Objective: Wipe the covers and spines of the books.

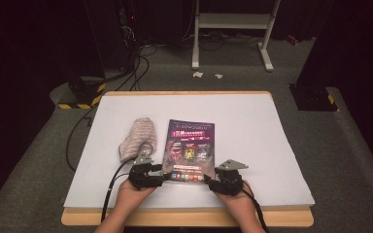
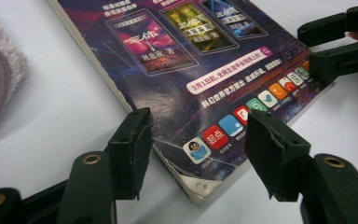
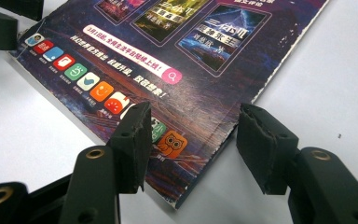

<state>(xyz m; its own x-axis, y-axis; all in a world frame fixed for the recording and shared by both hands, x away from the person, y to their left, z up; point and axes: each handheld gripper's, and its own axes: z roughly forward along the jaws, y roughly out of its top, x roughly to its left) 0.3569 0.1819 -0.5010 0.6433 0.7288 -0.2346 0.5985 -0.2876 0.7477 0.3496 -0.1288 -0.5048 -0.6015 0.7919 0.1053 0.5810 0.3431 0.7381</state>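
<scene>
The left gripper (image 1: 161, 175) sits at the book's (image 1: 189, 148) near left corner, at about 7 o'clock on the cover; its jaws stand part way open with that worn corner between them, and the pads do not press on it; one jaw is on the white sheet beside the spine and the other is over the row of little coloured squares. The right gripper (image 1: 209, 180) sits at the near right corner, at about 5 o'clock; its jaws stand part way open too, with the corner between them; one jaw is over the cover by an orange owl picture, and the other is past the book's side edge; I cannot tell if either pad touches. A hand (image 1: 132, 193) holds the left gripper and a hand (image 1: 240, 200) holds the right one; both come in from 6 o'clock.

The book lies flat and closed in the middle of the white sheet (image 1: 252, 141); its cover is dark purple with three small pictures. A grey cloth (image 1: 137, 138) lies at the book's 9 o'clock, just beside it and not touching. The sheet covers a wooden table (image 1: 184, 217); black cables (image 1: 136, 68) and a white frame (image 1: 233, 22) sit on the floor at 12 o'clock.
</scene>
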